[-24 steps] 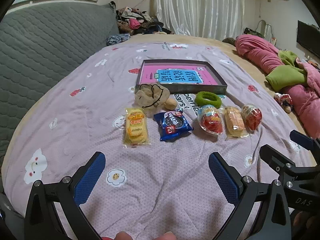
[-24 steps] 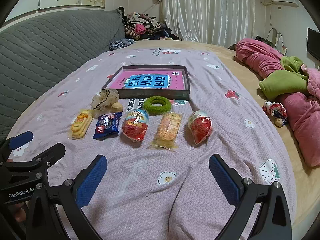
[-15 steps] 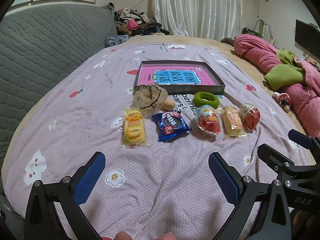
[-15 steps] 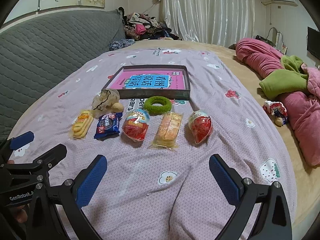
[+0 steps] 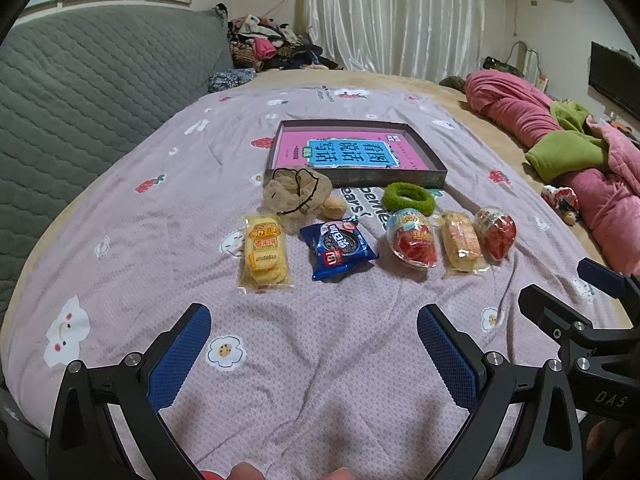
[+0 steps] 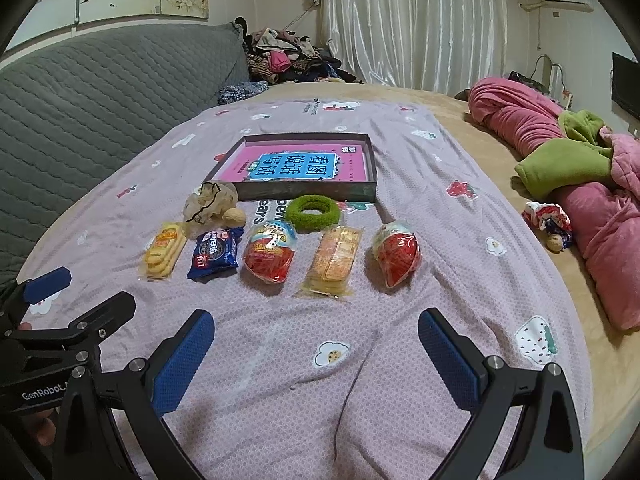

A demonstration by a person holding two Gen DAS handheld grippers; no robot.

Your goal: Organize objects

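Observation:
A row of snacks lies on the purple bedspread: a yellow biscuit pack (image 5: 265, 250) (image 6: 164, 249), a blue cookie pack (image 5: 339, 249) (image 6: 215, 252), a red egg-shaped snack (image 5: 413, 237) (image 6: 270, 253), an orange cracker pack (image 5: 460, 240) (image 6: 334, 261) and a second red egg-shaped snack (image 5: 495, 231) (image 6: 396, 254). Behind them lie a beige scrunchie (image 5: 295, 192) (image 6: 208, 205), a walnut (image 5: 334, 207) (image 6: 234, 216), a green hair ring (image 5: 409, 198) (image 6: 314, 208) and a shallow dark box (image 5: 384, 178) (image 6: 312, 192) with a pink book in it. My left gripper (image 5: 314, 350) and right gripper (image 6: 316, 354) are open, empty, short of the row.
A grey quilted headboard (image 5: 80, 92) runs along the left. Pink and green bedding (image 6: 580, 168) is piled on the right, with a small toy (image 6: 548, 218) beside it. Clothes (image 6: 288, 56) are heaped at the far end by the curtain.
Both views have drifted slightly; the objects sit a little lower in the left wrist frame. Nothing on the bed has moved and both grippers stay open.

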